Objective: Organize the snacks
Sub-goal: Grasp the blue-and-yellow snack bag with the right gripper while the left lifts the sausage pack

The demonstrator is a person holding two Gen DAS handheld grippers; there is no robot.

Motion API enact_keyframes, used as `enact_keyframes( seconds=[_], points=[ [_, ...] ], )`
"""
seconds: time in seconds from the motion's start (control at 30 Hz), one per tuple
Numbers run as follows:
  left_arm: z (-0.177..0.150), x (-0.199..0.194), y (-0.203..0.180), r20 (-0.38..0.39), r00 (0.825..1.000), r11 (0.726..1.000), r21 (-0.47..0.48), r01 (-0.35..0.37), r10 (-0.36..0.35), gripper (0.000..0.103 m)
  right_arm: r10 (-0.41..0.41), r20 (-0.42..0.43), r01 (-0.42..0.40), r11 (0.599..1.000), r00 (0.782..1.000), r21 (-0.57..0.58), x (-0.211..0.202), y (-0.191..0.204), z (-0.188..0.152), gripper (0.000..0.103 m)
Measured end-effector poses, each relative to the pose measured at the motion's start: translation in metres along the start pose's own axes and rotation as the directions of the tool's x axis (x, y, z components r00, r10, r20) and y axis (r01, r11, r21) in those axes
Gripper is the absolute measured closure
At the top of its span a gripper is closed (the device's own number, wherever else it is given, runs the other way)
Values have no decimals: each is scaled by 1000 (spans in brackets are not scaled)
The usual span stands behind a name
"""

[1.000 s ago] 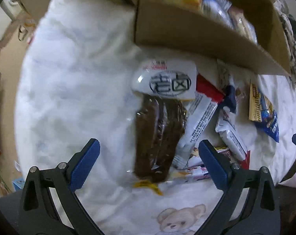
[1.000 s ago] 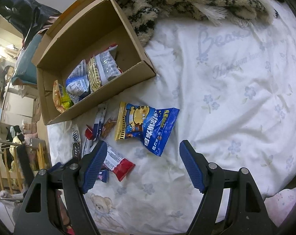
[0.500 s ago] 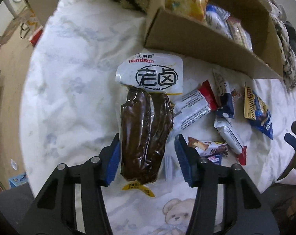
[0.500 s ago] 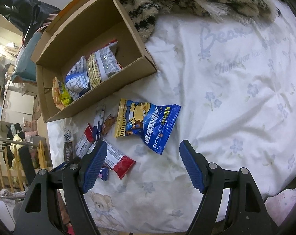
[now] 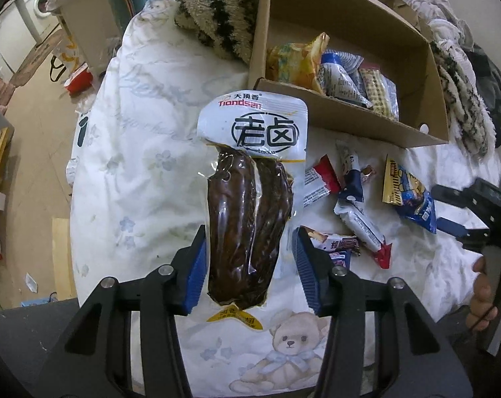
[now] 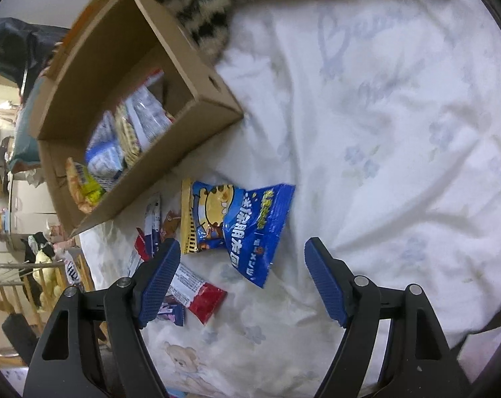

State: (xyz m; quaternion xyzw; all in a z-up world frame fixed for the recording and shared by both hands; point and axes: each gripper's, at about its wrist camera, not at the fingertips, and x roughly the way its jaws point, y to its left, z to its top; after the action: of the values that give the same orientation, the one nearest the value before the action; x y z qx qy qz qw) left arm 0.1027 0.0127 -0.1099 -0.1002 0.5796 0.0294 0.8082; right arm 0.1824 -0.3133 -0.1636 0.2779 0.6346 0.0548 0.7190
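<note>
Left wrist view: the left hand-held gripper [image 5: 250,265] is clamped on a vacuum-sealed pack of dark braised meat [image 5: 250,205], its blue pads [image 5: 195,275] pressing the lower part of the pack from both sides. The pack is lifted off the bed sheet [image 5: 144,172] and stands lengthwise, with its white label end pointing toward the cardboard box [image 5: 343,112]. The box lies on the sheet beyond the pack and holds a yellow-orange snack bag [image 5: 295,61] and a few pale packets beside it. A fuzzy striped blanket [image 5: 217,26] lies against the box's far side. Right of the pack, several snacks lie loose on the sheet: a red-and-white bar [image 5: 318,182], a white bar with a red end [image 5: 361,227], and a blue-and-yellow snack bag [image 5: 409,195]. At the right edge the right hand-held gripper [image 5: 463,212] shows, near the blue bag. A teddy bear print [image 5: 290,351] marks the sheet just below the pack.

Right wrist view: the right hand-held gripper [image 6: 240,278] hovers with its jaws spread wide and nothing between them. The blue-and-yellow snack bag [image 6: 237,229] lies on the sheet [image 6: 383,132] just ahead, between the pads and slightly toward the left one. A red-and-white bar [image 6: 199,293] lies partly behind the left pad [image 6: 157,282]. The cardboard box [image 6: 171,162] sits upper left, with packets inside it.
</note>
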Motion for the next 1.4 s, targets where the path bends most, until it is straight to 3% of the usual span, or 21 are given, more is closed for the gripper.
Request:
enact_keyframes(
  seconds=[0.13,0.37,0.47,0.67,0.7,0.87,0.9,1.17,1.4],
  points=[
    [0,7,-4,-7,1000,1000,3,-4,4,58,-5,-33,5,1000,999,-17,30,14,6,17],
    [-1,14,-7,-19,1000,1000,16,-17,17,58,-86,-13,84,993,996,-77,55,35,11,17],
    [0,14,-9,-17,1000,1000,15,-15,15,58,-123,-5,122,985,992,-122,56,37,10,33],
    [0,12,-11,-2,1000,1000,18,-18,18,58,-86,11,87,983,996,-162,43,43,2,62],
    [0,12,-12,1,1000,1000,22,-22,22,58,-81,17,83,982,997,-170,40,45,-1,71],
    [-2,8,-5,15,999,999,8,-31,31,58,-38,25,42,977,999,-207,19,51,-23,75],
    [-2,7,-4,18,999,999,6,-33,33,58,-30,33,37,975,999,-220,15,53,-30,90],
    [-8,-4,1,56,997,998,12,-61,61,58,37,70,-21,973,997,-229,-14,52,-62,90],
    [-8,-26,-1,147,986,996,25,-89,84,58,177,132,-143,962,975,-232,-41,53,-73,90]
  ],
)
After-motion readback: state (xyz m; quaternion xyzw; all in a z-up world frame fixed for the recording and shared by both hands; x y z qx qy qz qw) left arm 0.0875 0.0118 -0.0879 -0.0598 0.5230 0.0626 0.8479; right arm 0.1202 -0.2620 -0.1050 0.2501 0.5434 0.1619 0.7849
